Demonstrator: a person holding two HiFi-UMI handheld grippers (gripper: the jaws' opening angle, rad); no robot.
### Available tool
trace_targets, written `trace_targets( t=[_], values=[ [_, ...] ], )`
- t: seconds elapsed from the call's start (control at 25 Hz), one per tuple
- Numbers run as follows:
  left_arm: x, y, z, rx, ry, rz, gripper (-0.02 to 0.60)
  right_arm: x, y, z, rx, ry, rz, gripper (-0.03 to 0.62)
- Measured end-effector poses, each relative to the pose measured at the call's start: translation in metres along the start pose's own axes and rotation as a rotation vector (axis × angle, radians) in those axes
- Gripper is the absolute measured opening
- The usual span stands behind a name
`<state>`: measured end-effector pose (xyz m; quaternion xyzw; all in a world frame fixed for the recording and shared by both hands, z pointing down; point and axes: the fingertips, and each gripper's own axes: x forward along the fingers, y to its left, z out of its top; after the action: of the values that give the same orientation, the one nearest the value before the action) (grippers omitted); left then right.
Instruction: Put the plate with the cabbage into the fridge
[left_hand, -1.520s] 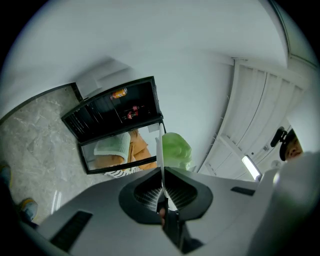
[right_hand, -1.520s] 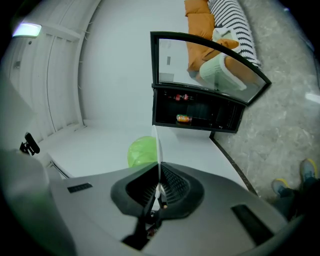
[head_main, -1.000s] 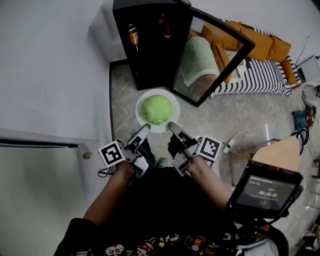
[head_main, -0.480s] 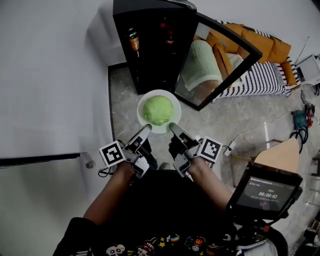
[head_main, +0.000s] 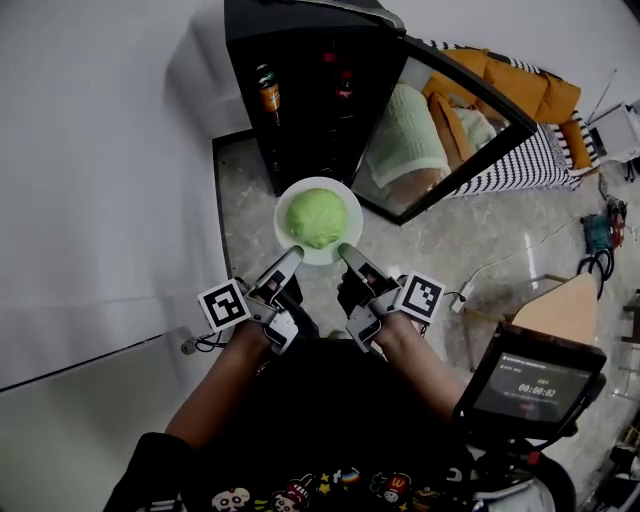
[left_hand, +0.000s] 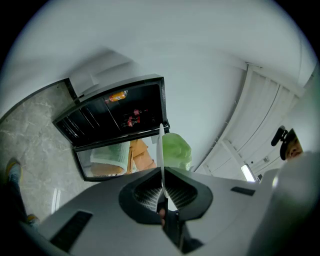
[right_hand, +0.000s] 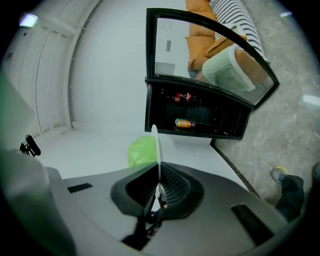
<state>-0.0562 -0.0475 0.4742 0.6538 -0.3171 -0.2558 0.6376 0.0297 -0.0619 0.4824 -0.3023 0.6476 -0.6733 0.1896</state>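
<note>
Head view shows the plate (head_main: 288, 230) with the green cabbage (head_main: 318, 217) held up in the air, just in front of the open fridge (head_main: 300, 120). The left claw (head_main: 291, 257) and the right claw (head_main: 346, 251) are each pinched tight on the plate's near rim. The fridge looks a little closer than a second ago, so the plate probably goes inside soon.

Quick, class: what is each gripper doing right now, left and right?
Left gripper: closed on the rim of the plate.
Right gripper: closed on the rim of the same plate.
</note>
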Motion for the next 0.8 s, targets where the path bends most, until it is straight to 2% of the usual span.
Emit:
trace_targets(
  t=[0.36,0.8],
  values=[
    [0.0024,-0.0005,-0.0026,-0.026,0.013,-0.001,0.017,-0.0033,-0.0015,0.0003,0.019,-0.016,-0.022,0.018],
    [0.0008,-0.0012,-0.0004,0.007,0.019,0.03,0.017,-0.004,0.0012,0.001,0.028,-0.029,-0.011,0.018]
  ],
)
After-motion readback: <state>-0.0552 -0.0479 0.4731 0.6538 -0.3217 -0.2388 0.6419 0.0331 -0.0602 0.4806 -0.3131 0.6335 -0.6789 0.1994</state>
